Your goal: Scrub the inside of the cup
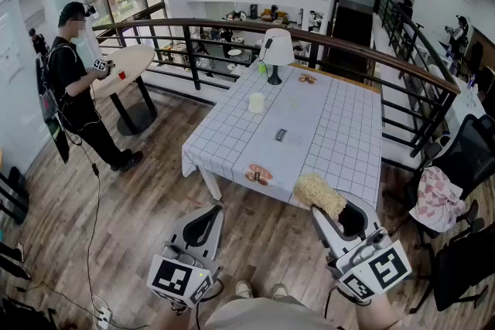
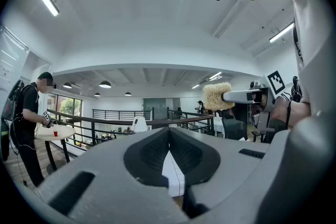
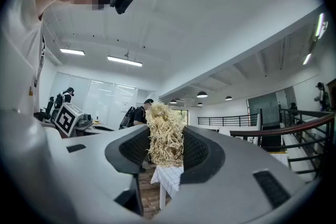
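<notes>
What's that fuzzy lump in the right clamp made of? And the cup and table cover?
The scrubber: seemingly dried plant fibre, loofah-like; tangled, frayed straw-coloured strands, matte.
The cup: pale cream, smooth, opaque; plastic or ceramic, too distant to tell.
The tablecloth: white with thin dark grid, draping at the edges; cloth or thin vinyl.

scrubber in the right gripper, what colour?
Pale straw-yellow, stringy fibres. The scrubber shows best in the right gripper view.
</notes>
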